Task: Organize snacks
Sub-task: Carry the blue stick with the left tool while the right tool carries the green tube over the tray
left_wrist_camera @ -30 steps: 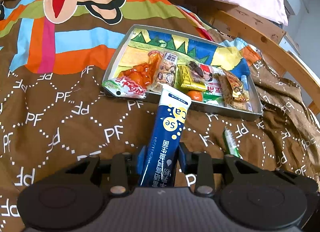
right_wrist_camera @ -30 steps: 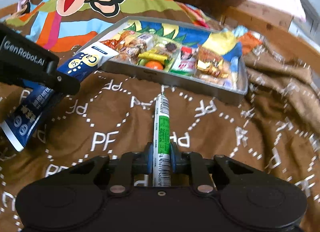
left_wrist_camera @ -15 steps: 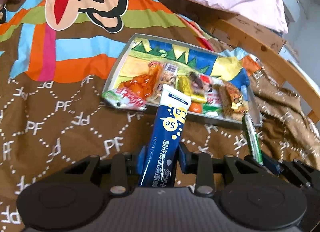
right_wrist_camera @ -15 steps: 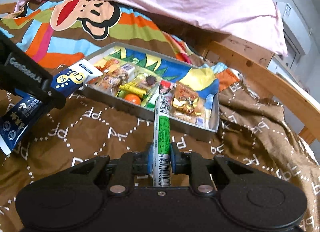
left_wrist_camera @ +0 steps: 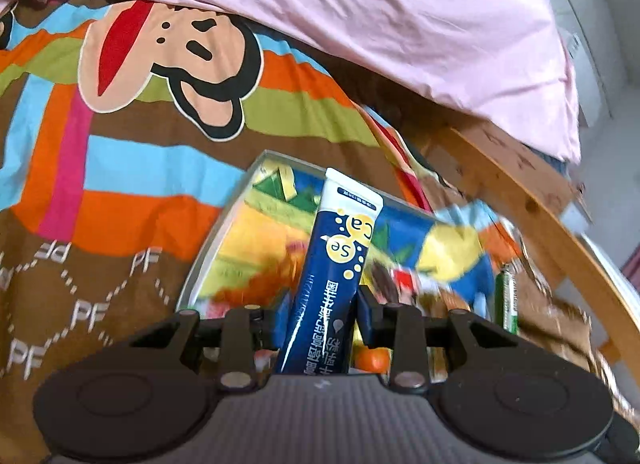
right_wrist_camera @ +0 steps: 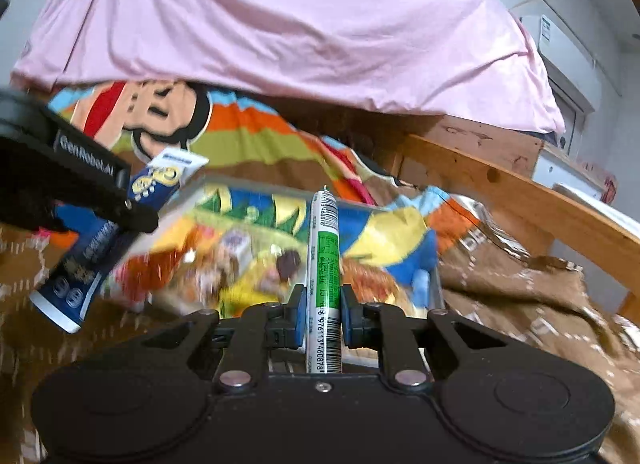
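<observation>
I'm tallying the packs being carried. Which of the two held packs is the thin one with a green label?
The slim white stick in the right gripper; the left gripper holds a wider dark blue sachet.

Both wrist cameras are looking forward and downward, close over the tray [left_wrist_camera: 208, 248] [right_wrist_camera: 436, 288]. Both are sharing the pink bedding [left_wrist_camera: 360, 24] [right_wrist_camera: 280, 24] at twelve o'clock.

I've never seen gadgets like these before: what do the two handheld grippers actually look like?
Each gripper is matte black plastic, with two round discs on a wide body, angled link arms with silver pivot screws, and blue pads on the fingers. The left gripper carries white "GenRobot.AI" lettering on its side. The right gripper looks the same. No cables or sleeves show.
</observation>
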Demonstrator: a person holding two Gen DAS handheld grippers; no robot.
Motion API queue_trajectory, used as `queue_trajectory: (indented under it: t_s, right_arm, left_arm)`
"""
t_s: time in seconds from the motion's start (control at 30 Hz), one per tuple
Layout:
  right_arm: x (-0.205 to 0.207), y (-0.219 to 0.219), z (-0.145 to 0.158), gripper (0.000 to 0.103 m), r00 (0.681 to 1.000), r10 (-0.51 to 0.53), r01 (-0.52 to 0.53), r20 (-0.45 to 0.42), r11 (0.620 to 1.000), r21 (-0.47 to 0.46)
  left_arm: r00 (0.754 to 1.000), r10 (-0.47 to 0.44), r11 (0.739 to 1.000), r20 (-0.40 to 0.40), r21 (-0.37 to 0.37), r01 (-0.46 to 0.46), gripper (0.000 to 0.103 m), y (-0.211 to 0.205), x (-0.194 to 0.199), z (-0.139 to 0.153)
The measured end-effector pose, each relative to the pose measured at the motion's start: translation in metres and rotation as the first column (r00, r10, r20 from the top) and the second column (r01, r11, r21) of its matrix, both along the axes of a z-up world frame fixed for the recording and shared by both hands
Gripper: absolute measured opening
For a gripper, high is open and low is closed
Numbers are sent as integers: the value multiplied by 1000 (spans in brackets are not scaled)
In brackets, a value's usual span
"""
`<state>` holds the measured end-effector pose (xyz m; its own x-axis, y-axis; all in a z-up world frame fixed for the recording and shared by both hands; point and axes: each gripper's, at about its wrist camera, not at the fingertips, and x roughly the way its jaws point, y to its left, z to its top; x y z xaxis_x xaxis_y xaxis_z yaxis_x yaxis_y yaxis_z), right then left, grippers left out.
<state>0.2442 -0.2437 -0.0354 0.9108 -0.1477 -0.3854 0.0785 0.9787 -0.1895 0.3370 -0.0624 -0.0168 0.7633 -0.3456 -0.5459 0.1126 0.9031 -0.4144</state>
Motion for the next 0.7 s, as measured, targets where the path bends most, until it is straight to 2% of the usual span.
queue_trajectory:
  t_s: [0.17, 0.37, 0.6, 0.7]
  right_arm:
    - [47, -17, 2, 18, 999, -5, -1, 42, 992, 129]
    - [87, -45, -11, 18, 999, -30, 24, 21, 970, 241]
    - [99, -57, -33, 18, 999, -49, 46, 3, 959, 280]
    - [101, -52, -36, 18, 999, -36, 33, 6, 966, 256]
  left_arm:
    - [1000, 17, 999, -1, -30, -17, 37, -8, 55, -13]
    - [1000, -21, 999, 13, -23, 21, 37, -35, 92, -27]
    - [999, -38, 999, 21, 16, 38, 37, -55, 104, -37]
    - [999, -46, 998, 24, 38, 45, 37, -60, 106, -39]
